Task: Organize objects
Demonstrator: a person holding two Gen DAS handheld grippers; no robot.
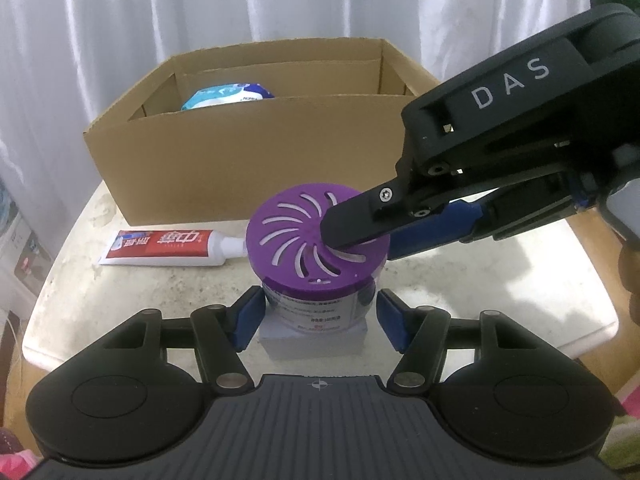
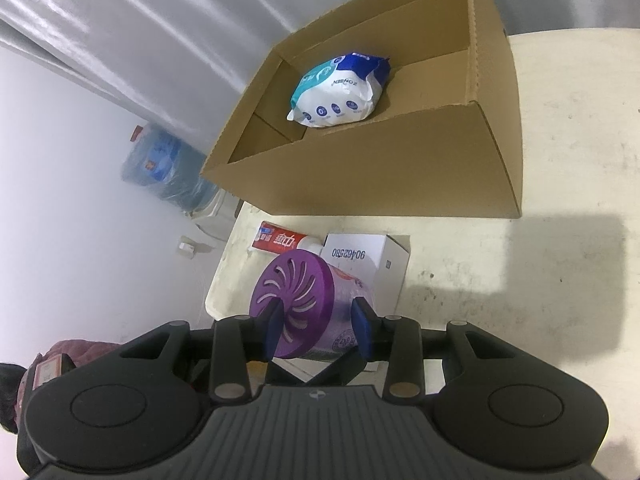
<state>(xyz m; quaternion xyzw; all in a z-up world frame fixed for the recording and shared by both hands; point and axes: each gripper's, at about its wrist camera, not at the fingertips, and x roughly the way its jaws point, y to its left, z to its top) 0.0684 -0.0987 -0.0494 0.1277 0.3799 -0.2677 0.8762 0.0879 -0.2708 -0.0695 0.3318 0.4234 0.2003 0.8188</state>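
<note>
An air freshener jar with a purple slotted lid (image 1: 316,240) stands on a small white box (image 1: 316,338) on the table. My left gripper (image 1: 316,316) is open, its blue pads on either side of the jar's lower body. My right gripper (image 1: 352,244) comes in from the right; one finger lies on the lid, the blue-padded one beside the jar. In the right wrist view the jar (image 2: 296,304) sits between the right gripper's (image 2: 320,330) pads, jaws around the lid and upper body. A red and white toothpaste tube (image 1: 168,246) lies left of the jar.
An open cardboard box (image 1: 256,160) stands behind the jar, with a blue and white packet (image 2: 340,88) inside. The white box (image 2: 368,264) shows printed digits. The table's rounded edge (image 1: 36,344) is near on the left. A water bottle (image 2: 164,168) stands on the floor.
</note>
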